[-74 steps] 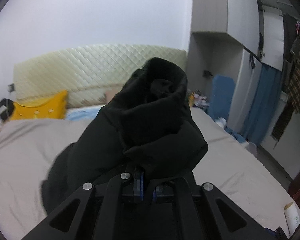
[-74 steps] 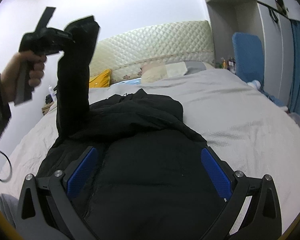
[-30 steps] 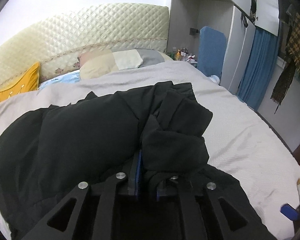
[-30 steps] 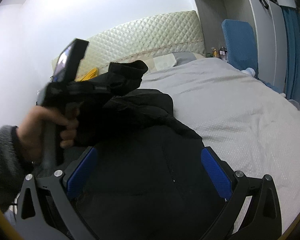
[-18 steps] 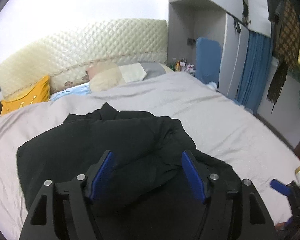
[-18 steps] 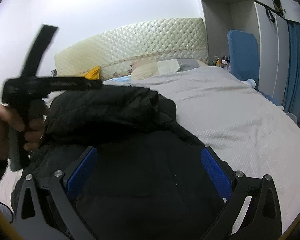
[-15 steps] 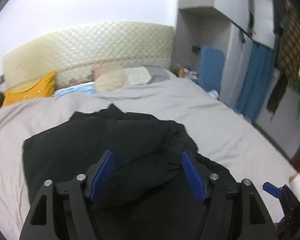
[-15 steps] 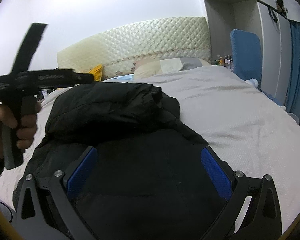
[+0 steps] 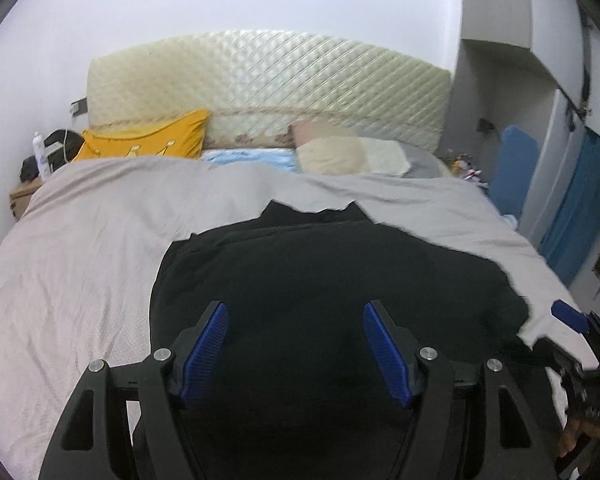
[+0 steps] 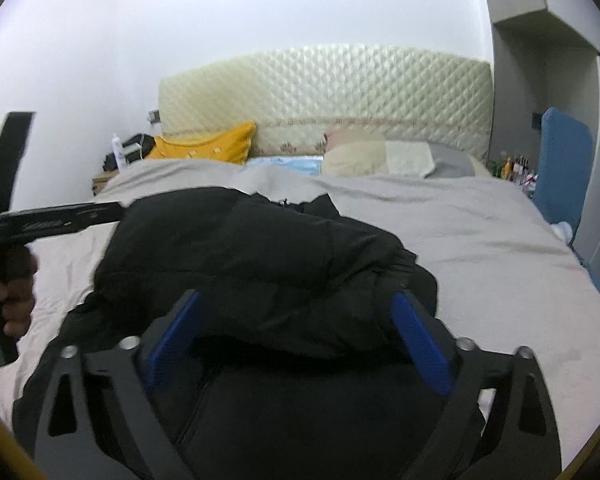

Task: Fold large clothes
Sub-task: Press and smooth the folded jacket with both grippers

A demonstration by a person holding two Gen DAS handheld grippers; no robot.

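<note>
The black jacket (image 10: 260,272) lies on the bed (image 9: 80,232), one sleeve folded across its body. The left hand-held gripper (image 9: 296,344) hangs over it, jaws spread and empty. The right hand-held gripper (image 10: 296,332) has just been narrowing, jaws still apart around the folded bulk, not pinching it. Next, I'd guess, comes taking the other sleeve or side and folding it inward.
</note>
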